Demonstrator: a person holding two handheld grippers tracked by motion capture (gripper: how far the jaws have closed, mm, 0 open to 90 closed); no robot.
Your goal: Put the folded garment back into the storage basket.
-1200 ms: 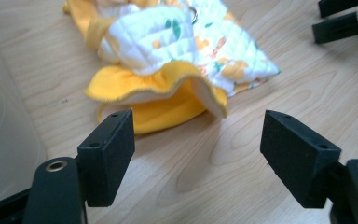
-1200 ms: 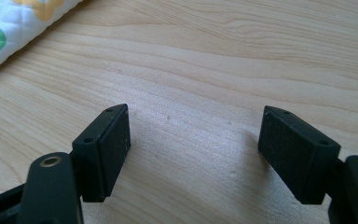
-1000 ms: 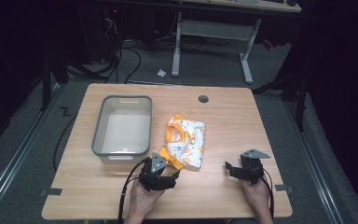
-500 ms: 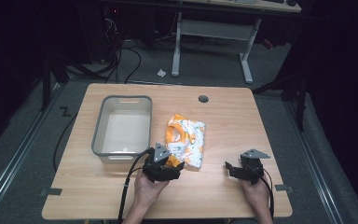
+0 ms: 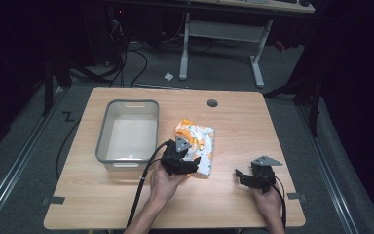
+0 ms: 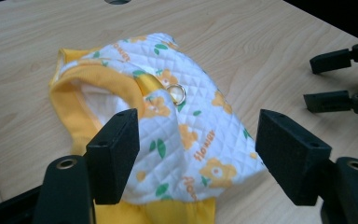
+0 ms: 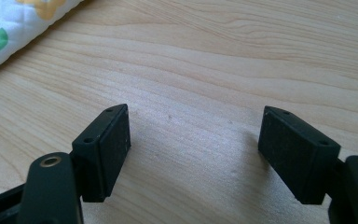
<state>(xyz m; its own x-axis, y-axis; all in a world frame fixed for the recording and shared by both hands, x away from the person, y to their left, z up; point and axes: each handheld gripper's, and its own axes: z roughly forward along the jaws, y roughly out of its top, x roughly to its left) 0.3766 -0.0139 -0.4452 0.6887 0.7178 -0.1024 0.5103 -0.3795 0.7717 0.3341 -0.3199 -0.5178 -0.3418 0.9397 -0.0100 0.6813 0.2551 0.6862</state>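
Note:
A small quilted garment (image 5: 198, 141), white with yellow flowers and yellow trim, lies mid-table. In the left gripper view the garment (image 6: 186, 107) shows a metal ring (image 6: 177, 93) on a yellow strap. My left gripper (image 5: 191, 165) hovers at the garment's near end, open. Its jaws have just been closing, with the cloth between them (image 6: 198, 156) and the pads not pressing it. My right gripper (image 5: 240, 177) rests low at the near right, open over bare wood (image 7: 196, 144). It also appears in the left gripper view (image 6: 313, 81).
A grey plastic bin (image 5: 108, 131), empty, stands left of the garment. The wooden table (image 5: 253, 126) has a cable hole (image 5: 212, 103) near its far edge. A corner of the garment (image 7: 9, 28) lies far left of the right jaws.
My left gripper has moved away from me and to the right, rising onto the garment's near end. The right gripper has stayed put.

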